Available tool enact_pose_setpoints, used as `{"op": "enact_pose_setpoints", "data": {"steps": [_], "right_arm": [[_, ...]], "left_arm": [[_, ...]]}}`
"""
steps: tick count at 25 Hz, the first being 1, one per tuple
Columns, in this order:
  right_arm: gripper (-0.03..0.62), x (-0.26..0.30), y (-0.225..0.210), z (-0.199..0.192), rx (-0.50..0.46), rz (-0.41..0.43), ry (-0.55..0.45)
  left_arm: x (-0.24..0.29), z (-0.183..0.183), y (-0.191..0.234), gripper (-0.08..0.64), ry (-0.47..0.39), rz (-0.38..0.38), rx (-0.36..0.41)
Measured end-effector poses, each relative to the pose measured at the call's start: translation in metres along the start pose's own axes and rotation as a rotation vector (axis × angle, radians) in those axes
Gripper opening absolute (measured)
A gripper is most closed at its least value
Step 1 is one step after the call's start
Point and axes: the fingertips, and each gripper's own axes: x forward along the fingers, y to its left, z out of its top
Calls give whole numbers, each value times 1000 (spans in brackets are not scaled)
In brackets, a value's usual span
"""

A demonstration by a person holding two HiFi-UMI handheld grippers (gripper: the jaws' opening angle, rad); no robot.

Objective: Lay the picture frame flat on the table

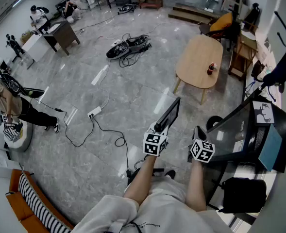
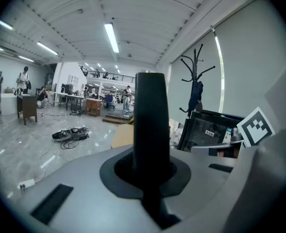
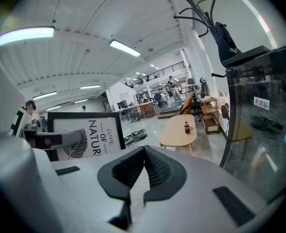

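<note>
My left gripper point(image 1: 159, 128) is shut on the bottom edge of a black picture frame point(image 1: 169, 114) and holds it upright in the air above the floor. In the left gripper view the frame's dark edge point(image 2: 151, 123) rises straight up between the jaws. The right gripper view shows its face point(image 3: 87, 135), a leaf print with lettering. My right gripper point(image 1: 199, 133) hangs just to the right, with its jaws point(image 3: 143, 152) shut and nothing between them. The oval wooden table point(image 1: 199, 61) stands ahead, a small bottle point(image 1: 210, 69) on its right part.
A dark glass desk point(image 1: 249, 130) with a small picture and a blue sheet stands at the right, a black bag point(image 1: 242, 194) below it. Cables point(image 1: 128, 46) and a power strip point(image 1: 95, 111) lie on the floor. A coat rack point(image 2: 197, 81) stands by the wall. People are at the far left.
</note>
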Motion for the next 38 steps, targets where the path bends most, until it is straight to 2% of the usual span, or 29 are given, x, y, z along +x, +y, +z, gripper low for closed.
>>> {"op": "enact_pose_setpoints", "data": {"steps": [6, 15, 21, 27, 33, 38], "right_arm": [[32, 4, 12, 19, -51, 38, -33], [34, -12, 18, 20, -70, 62, -53], [34, -12, -5, 22, 17, 92, -61], [34, 4, -26, 35, 36, 92, -85], [34, 37, -40, 64, 103, 145, -115], [34, 77, -43, 91, 128, 181, -118]], "left_arm": [[14, 4, -19, 28, -8, -7, 17], [16, 8, -28, 28, -28, 8, -2], [22, 10, -33, 28, -25, 15, -3], [45, 21, -27, 28, -35, 13, 4], [85, 35, -13, 28, -47, 13, -15], [127, 63, 6, 28, -60, -1, -20]]}}
